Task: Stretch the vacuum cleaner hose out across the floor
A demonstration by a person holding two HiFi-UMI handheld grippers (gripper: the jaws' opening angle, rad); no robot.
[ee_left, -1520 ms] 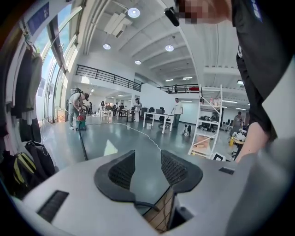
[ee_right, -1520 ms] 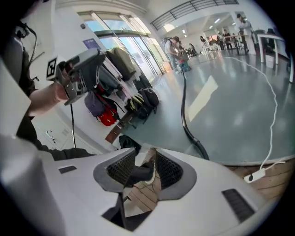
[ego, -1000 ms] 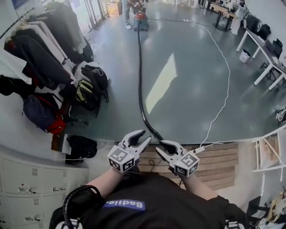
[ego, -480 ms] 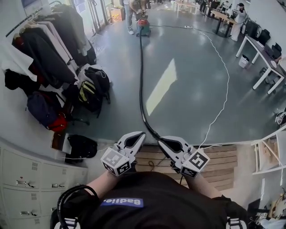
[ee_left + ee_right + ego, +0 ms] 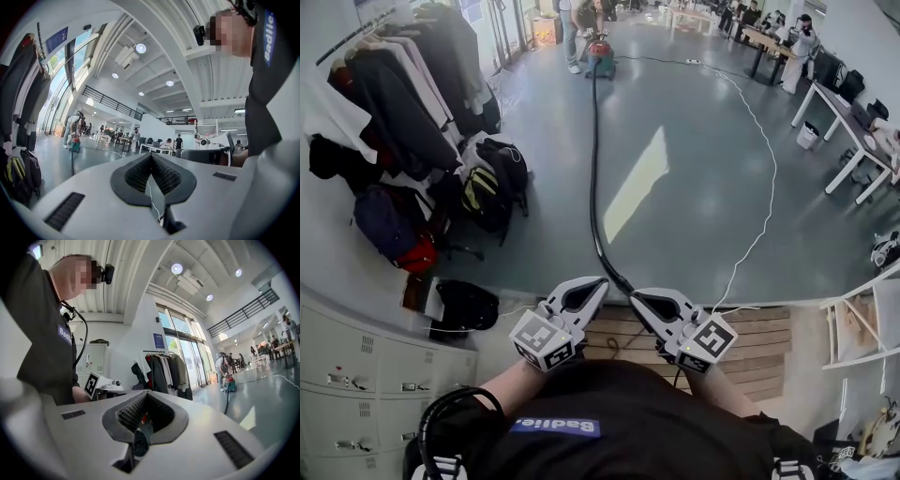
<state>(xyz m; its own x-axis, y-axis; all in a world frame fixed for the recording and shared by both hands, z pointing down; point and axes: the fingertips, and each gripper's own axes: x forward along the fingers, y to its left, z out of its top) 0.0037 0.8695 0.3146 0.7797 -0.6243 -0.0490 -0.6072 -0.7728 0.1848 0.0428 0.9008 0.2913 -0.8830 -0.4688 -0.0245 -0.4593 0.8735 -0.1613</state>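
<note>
A long black hose (image 5: pixel 593 159) lies stretched across the grey floor from a red and green vacuum cleaner (image 5: pixel 600 58) at the far end to a spot just in front of me. Its near end dips out of sight between my two grippers. My left gripper (image 5: pixel 600 282) and right gripper (image 5: pixel 635 297) hover side by side over that end, tips pointing forward. Each is shut with nothing between its pads. The left gripper view shows the jaws (image 5: pixel 151 155) met, with the vacuum cleaner (image 5: pixel 75 145) far off. The right gripper view shows the same: jaws (image 5: pixel 146 394) met, hose (image 5: pixel 227 402) beyond.
A white cable (image 5: pixel 772 178) curves over the floor on the right. Bags (image 5: pixel 487 192) and a coat rack (image 5: pixel 394 94) line the left side, above grey lockers (image 5: pixel 356 366). I stand on a wooden platform (image 5: pixel 759 342). A person (image 5: pixel 572 28) stands by the vacuum cleaner. White tables (image 5: pixel 853 122) are at right.
Both grippers stood with jaws apart a second ago and have closed on nothing. The left closed first, the right after it. The hands stayed over the near end of the hose.
</note>
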